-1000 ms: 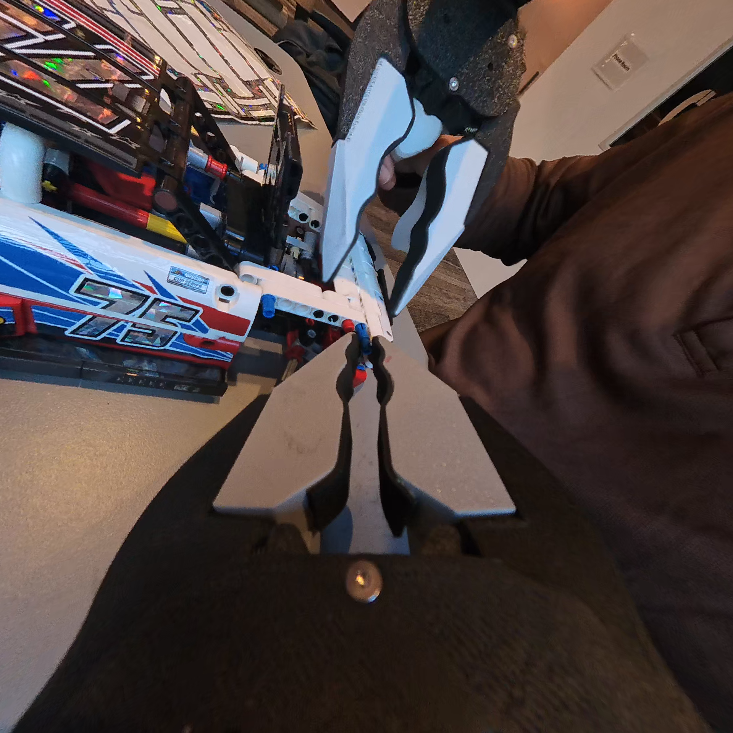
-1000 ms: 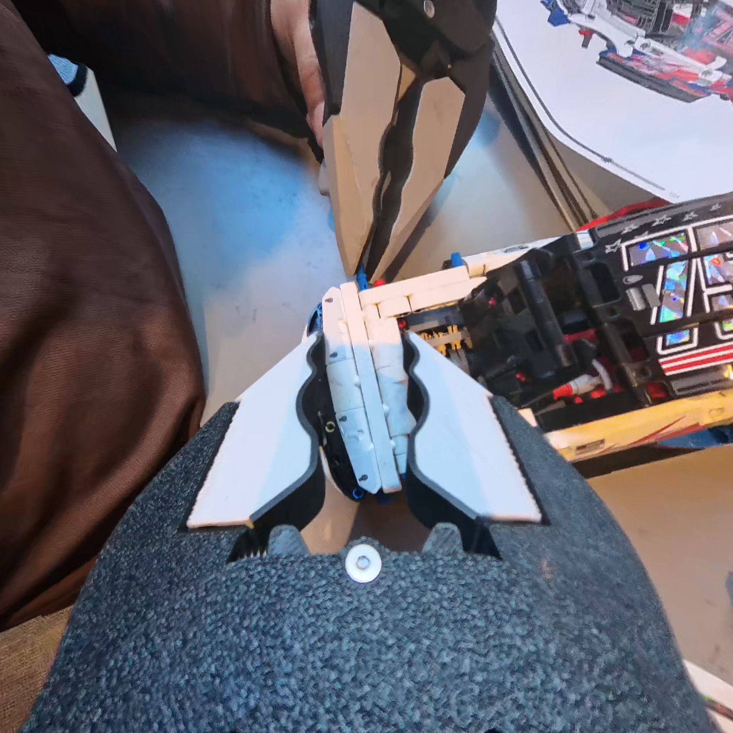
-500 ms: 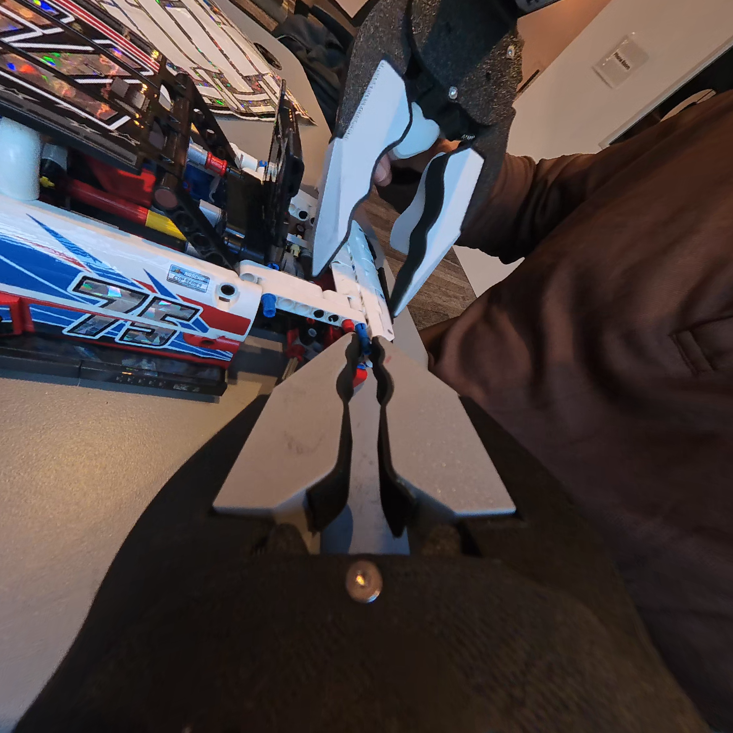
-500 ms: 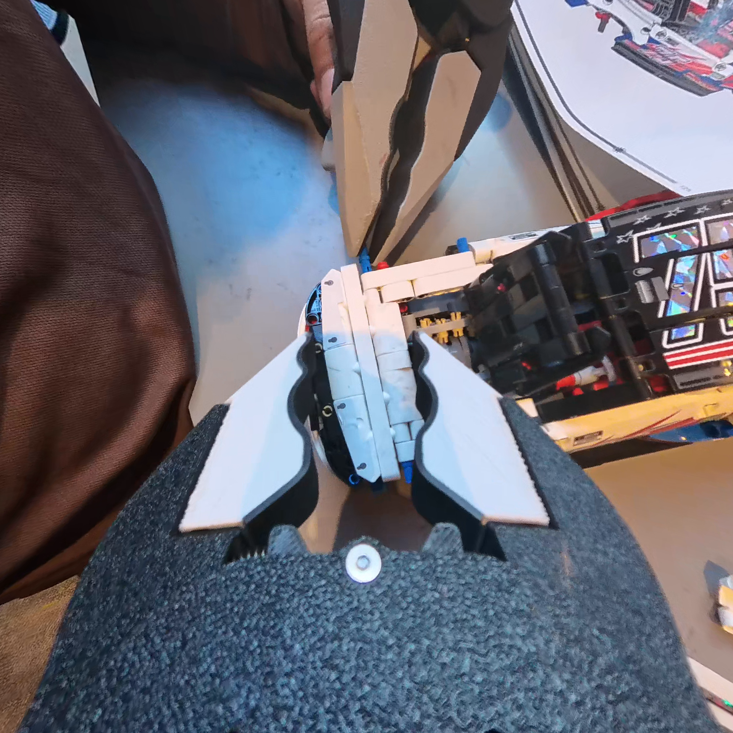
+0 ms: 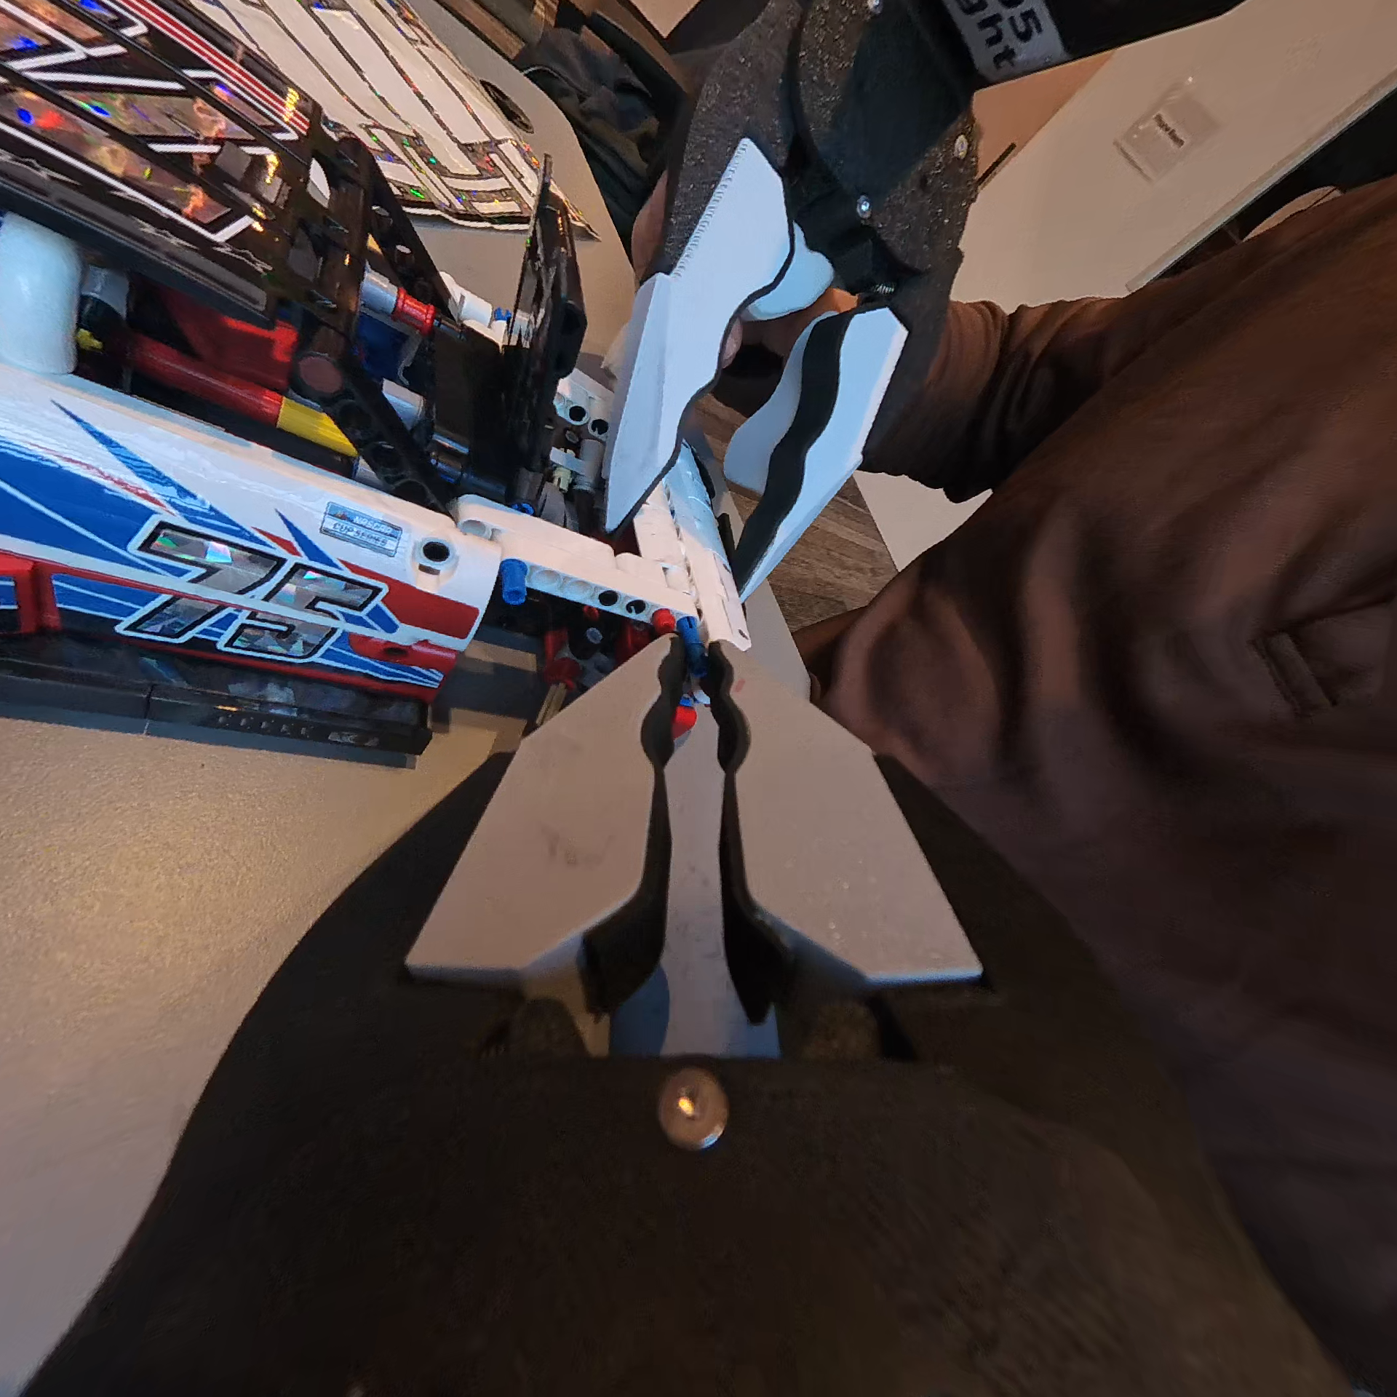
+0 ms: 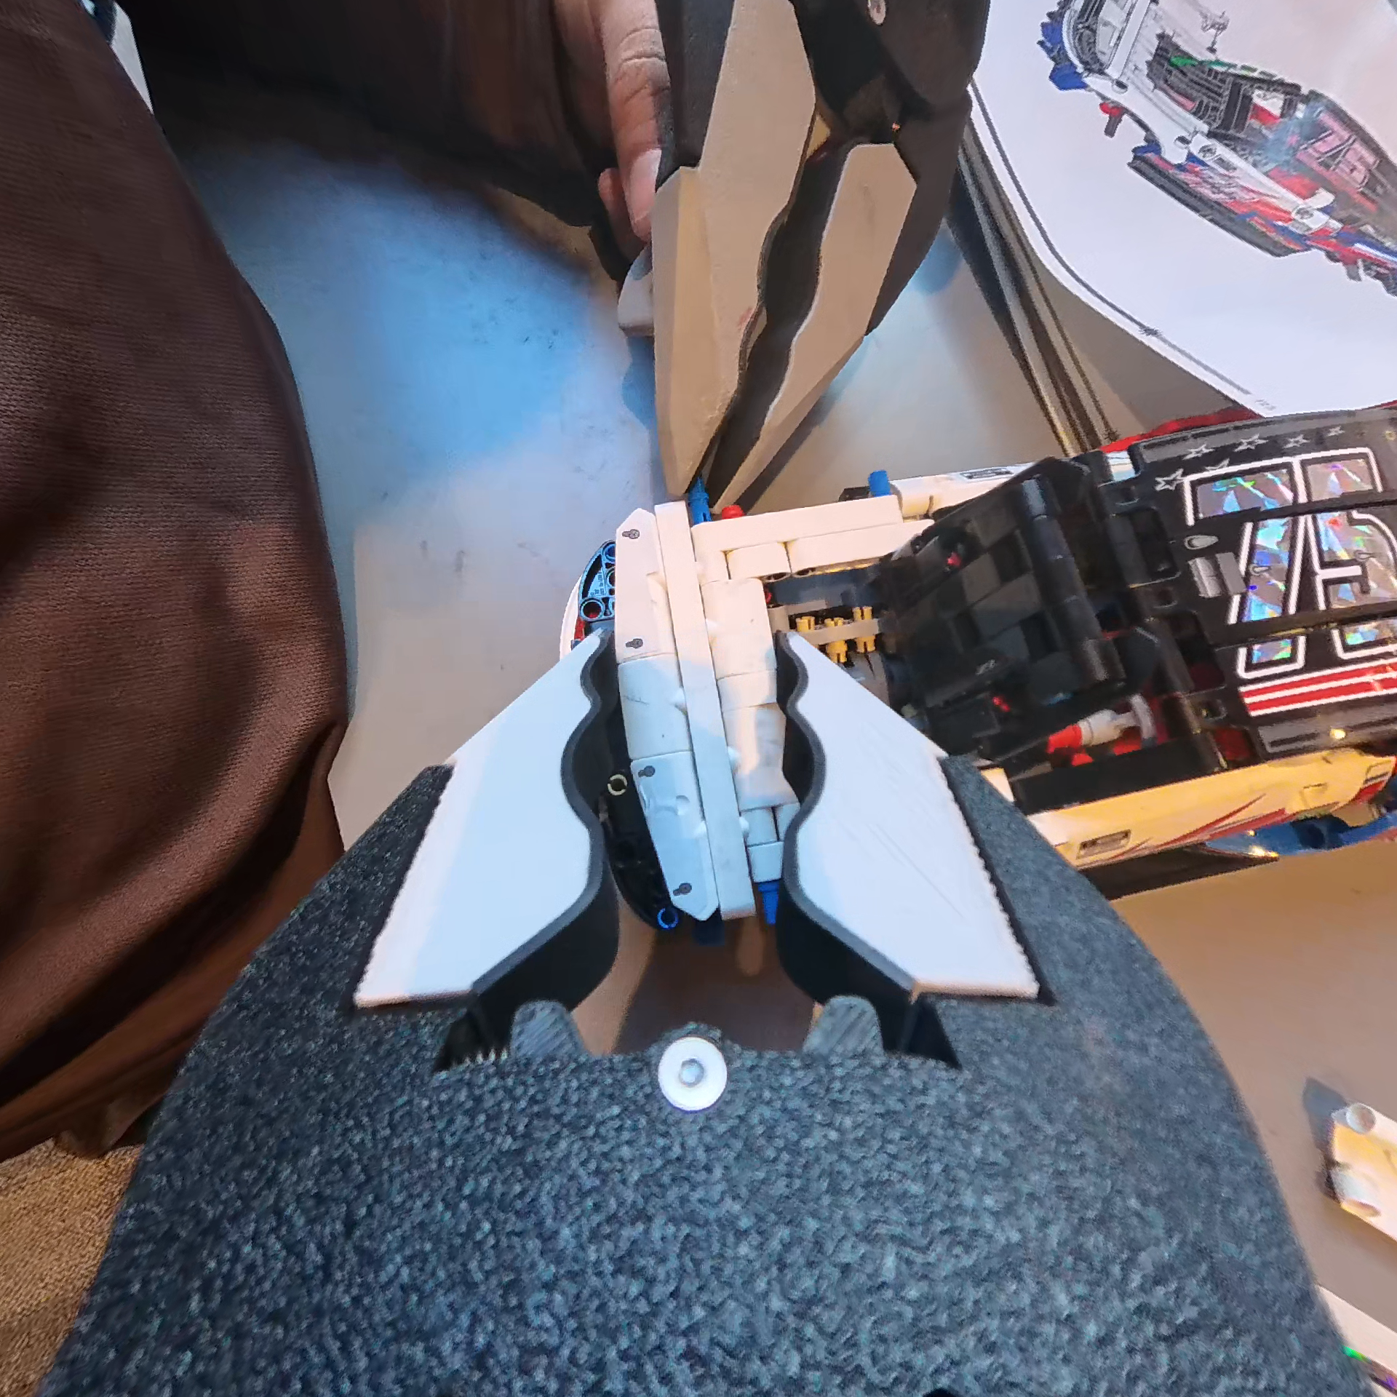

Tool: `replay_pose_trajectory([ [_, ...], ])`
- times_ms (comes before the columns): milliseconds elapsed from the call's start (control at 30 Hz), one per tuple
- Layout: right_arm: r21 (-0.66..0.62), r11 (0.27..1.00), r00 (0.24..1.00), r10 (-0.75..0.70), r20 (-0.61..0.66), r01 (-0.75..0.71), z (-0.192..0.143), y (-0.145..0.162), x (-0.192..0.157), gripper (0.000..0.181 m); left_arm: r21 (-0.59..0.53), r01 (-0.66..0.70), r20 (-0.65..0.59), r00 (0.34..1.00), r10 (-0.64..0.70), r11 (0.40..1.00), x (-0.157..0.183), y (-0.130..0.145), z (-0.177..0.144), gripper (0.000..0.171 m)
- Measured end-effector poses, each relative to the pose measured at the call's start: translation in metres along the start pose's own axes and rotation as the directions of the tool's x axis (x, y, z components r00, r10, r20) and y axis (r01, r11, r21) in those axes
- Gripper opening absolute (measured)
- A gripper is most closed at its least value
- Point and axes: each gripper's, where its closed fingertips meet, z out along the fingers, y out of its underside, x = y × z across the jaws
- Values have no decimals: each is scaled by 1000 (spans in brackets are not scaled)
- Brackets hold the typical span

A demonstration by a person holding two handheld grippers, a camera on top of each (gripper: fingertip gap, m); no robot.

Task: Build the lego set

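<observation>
The lego race car (image 5: 227, 544) lies on the table, with a white, blue and red side panel and a black roof (image 6: 1247, 574). My right gripper (image 6: 694, 642) is shut on the car's white end panel (image 6: 680, 710), one finger on each face. It also shows in the left wrist view (image 5: 680, 563), coming down from above. My left gripper (image 5: 692, 654) is shut at its tips on a small blue pin (image 5: 689, 639) that sticks out at the panel's corner. The left gripper also shows at the top of the right wrist view (image 6: 703, 495), tips on the blue pin (image 6: 699, 495).
An open instruction booklet (image 6: 1209, 189) lies behind the car. A sticker sheet (image 5: 363, 98) lies beyond the roof. A small loose pale piece (image 6: 1361, 1164) sits on the table (image 5: 151, 869) at the right. A person's brown-sleeved arm and body (image 5: 1096, 605) are close by. Both grippers' tips are close together, under 4 cm apart. Between my right fingertips and the black roof (image 6: 1247, 574) there is roughly 10 centimeters.
The right gripper has slid a little farther along the white end panel, staying shut on it. The left gripper has stayed on the blue pin.
</observation>
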Motion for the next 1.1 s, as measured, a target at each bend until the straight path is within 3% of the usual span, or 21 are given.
replay_pose_trajectory([
  [1100, 42, 999, 1000, -17, 0, 17, 1, -1, -1, 39, -12, 60, -33, 998, -61, 998, -2, -1, 3, 1],
])
